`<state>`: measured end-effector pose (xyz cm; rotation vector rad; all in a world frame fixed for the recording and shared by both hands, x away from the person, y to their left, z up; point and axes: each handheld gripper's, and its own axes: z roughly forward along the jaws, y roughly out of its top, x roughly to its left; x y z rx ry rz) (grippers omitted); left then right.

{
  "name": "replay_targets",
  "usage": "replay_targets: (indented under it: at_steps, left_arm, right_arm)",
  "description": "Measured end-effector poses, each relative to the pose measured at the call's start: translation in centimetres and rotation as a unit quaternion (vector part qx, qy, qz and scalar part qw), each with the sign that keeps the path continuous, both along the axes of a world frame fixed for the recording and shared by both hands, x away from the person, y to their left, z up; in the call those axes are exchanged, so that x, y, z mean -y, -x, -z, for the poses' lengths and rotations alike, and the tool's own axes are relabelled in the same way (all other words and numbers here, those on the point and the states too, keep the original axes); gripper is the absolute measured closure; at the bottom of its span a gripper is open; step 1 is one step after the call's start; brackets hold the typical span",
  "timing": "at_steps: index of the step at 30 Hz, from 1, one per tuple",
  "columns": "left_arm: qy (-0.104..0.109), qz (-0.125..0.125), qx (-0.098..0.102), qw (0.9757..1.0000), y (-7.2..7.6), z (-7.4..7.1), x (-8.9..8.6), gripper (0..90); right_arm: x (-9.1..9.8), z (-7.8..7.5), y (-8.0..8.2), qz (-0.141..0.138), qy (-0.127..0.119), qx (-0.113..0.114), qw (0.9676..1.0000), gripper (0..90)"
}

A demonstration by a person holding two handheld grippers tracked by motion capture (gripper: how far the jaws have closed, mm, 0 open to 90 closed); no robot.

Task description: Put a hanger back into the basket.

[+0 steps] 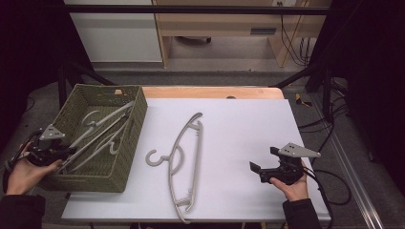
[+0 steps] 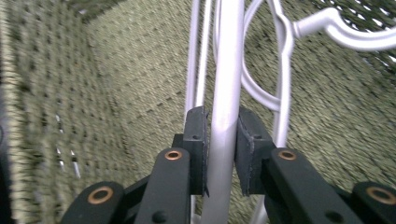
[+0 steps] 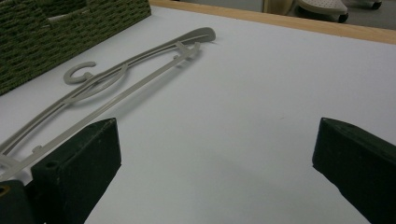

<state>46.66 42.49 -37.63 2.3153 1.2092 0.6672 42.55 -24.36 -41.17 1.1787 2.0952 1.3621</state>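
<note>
The left hand-held gripper (image 1: pixel 64 153) sits at the near left corner of the green woven basket (image 1: pixel 131 138), which stands on the left side of the white table (image 1: pixel 239 143). Its jaws reach over the basket's rim and lie on either side of the bar of a grey hanger (image 1: pixel 98 133) that rests slanted inside the basket. In the left gripper view the hanger's bar (image 2: pixel 226 93) runs straight up between the two black pads (image 2: pixel 196 140); the left pad lies against the bar, while a thin gap shows beside the right pad, so the grip looks loose rather than tight. A hook (image 2: pixel 345 30) curves across the top right of that view, above the basket's woven floor.

A second grey hanger (image 1: pixel 184 162) lies flat on the table just right of the basket, its hook (image 1: pixel 155 157) pointing toward the basket wall. It stretches from the middle of the table to the near edge.

The right hand-held gripper (image 1: pixel 260 171) is held low over the table on the right, well apart from the loose hanger, with its jaws spread wide and nothing between them.
</note>
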Motion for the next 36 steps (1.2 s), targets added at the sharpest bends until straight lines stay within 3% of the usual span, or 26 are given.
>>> replay_targets:
  at_steps: [7,9,12,13,20,22,23,24,26,27,28,30,32,35,36]
  left_arm:
    - [0.004,0.012,-0.038,0.9992,0.0,0.6,0.7,71.3]
    - [-0.009,0.014,-0.043,0.9990,0.0,0.8,1.0,68.0]
    - [-0.005,0.012,-0.037,0.9992,0.2,0.6,1.2,63.2]
    - [0.007,0.012,-0.032,0.9994,0.4,0.5,1.3,59.4]
    - [0.035,0.011,0.008,0.9993,1.1,-0.6,1.9,51.8]
    - [0.043,0.017,0.028,0.9986,1.5,-1.1,2.3,47.3]
    - [0.055,0.019,0.047,0.9972,1.9,-1.5,2.7,44.5]
    - [0.055,0.019,0.047,0.9972,1.9,-1.5,2.7,42.0]
    - [0.081,0.020,0.074,0.9937,2.4,-1.9,3.2,40.0]
    - [0.103,0.026,0.092,0.9901,2.9,-2.3,3.7,36.1]
    - [0.114,0.026,0.100,0.9881,3.1,-2.4,4.0,33.8]
    - [0.118,0.029,0.107,0.9869,3.3,-2.6,4.2,27.7]
    - [0.139,0.033,0.122,0.9822,3.6,-2.7,5.0,24.9]
    - [0.156,0.043,0.138,0.9772,4.2,-3.0,6.0,19.6]
    - [0.167,0.047,0.148,0.9735,4.7,-3.2,6.7,17.9]
  right_arm:
    - [0.0,-0.1,0.0,-0.001,-0.006,0.001,1.0000,1.6]
    - [0.0,0.0,0.0,-0.002,-0.005,0.001,1.0000,1.6]
    - [0.0,-0.1,0.0,-0.003,-0.006,0.002,1.0000,1.6]
    - [0.1,-0.1,0.0,-0.003,-0.005,0.002,1.0000,1.6]
    - [0.1,-0.3,0.1,-0.003,-0.009,0.005,0.9999,1.6]
    - [0.1,-0.3,0.2,-0.003,-0.010,0.006,0.9999,1.6]
    - [0.1,-0.4,0.2,-0.002,-0.010,0.006,0.9999,1.6]
    - [0.1,-0.4,0.2,-0.002,-0.010,0.006,0.9999,1.6]
    - [0.1,-0.4,0.2,-0.002,-0.011,0.007,0.9999,1.6]
    - [0.2,-0.4,0.2,-0.004,-0.009,0.008,0.9999,1.6]
    - [0.1,-0.4,0.2,-0.002,-0.012,0.009,0.9999,1.6]
    - [0.2,-0.5,0.2,-0.002,-0.011,0.010,0.9999,1.6]
    - [0.2,-0.5,0.2,-0.002,-0.011,0.011,0.9999,1.6]
    - [0.2,-0.6,0.3,0.001,-0.016,0.013,0.9998,1.6]
    - [0.3,-0.6,0.3,0.001,-0.015,0.013,0.9998,1.6]
